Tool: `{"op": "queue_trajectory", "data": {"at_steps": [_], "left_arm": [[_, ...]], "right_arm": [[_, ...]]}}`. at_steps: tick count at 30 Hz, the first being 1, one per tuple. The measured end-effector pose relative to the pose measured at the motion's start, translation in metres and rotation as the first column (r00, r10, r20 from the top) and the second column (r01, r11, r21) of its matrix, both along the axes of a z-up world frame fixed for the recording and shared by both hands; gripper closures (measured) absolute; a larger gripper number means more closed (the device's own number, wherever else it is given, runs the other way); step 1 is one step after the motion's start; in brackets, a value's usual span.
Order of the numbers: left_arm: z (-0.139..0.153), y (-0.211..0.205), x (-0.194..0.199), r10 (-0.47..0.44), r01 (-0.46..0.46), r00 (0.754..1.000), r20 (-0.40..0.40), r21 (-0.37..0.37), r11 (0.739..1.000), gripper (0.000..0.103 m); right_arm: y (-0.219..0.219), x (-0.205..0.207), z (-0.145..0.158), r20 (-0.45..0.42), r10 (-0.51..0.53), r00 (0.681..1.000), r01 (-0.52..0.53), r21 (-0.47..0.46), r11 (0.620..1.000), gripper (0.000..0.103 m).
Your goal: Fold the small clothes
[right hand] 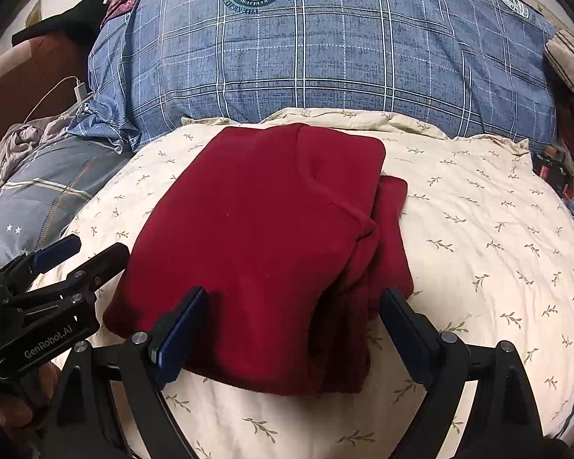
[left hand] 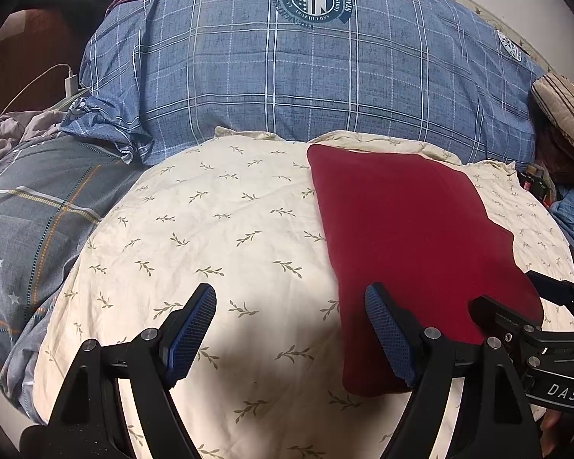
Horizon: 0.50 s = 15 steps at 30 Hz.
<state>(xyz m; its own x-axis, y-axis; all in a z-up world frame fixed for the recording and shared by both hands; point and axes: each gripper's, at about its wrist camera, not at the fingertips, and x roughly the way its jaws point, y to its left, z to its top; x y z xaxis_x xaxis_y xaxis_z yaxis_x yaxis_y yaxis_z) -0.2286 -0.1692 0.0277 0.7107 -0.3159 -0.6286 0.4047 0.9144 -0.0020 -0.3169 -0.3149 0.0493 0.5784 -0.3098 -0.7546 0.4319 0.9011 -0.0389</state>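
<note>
A dark red garment (right hand: 264, 252) lies folded in a flat packet on a cream leaf-print cushion (right hand: 478, 229). In the left wrist view the same red garment (left hand: 413, 252) sits right of centre on the cushion (left hand: 210, 229). My left gripper (left hand: 291, 294) is open above the cushion, its right finger over the garment's left edge and nothing between the jaws. My right gripper (right hand: 294, 298) is open over the garment's near edge, with the cloth lying under the jaws and not pinched. The left gripper (right hand: 80, 248) also shows at the left of the right wrist view.
A big blue plaid pillow (left hand: 306, 76) rises behind the cushion. Grey plaid bedding (left hand: 30, 229) lies to the left, with a white charger and cable (left hand: 70, 84) beyond it. A striped beige cushion (left hand: 566, 111) and clutter sit at the far right.
</note>
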Motion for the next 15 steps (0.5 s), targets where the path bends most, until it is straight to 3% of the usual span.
{"op": "queue_trajectory", "data": {"at_steps": [15], "left_arm": [[-0.0011,-0.0018,-0.0002,-0.002,0.002,1.0,0.003,0.009,1.0,0.023]], "right_arm": [[-0.0004,0.0024,-0.003,-0.01,0.0,1.0,0.0,0.018,1.0,0.011]]}}
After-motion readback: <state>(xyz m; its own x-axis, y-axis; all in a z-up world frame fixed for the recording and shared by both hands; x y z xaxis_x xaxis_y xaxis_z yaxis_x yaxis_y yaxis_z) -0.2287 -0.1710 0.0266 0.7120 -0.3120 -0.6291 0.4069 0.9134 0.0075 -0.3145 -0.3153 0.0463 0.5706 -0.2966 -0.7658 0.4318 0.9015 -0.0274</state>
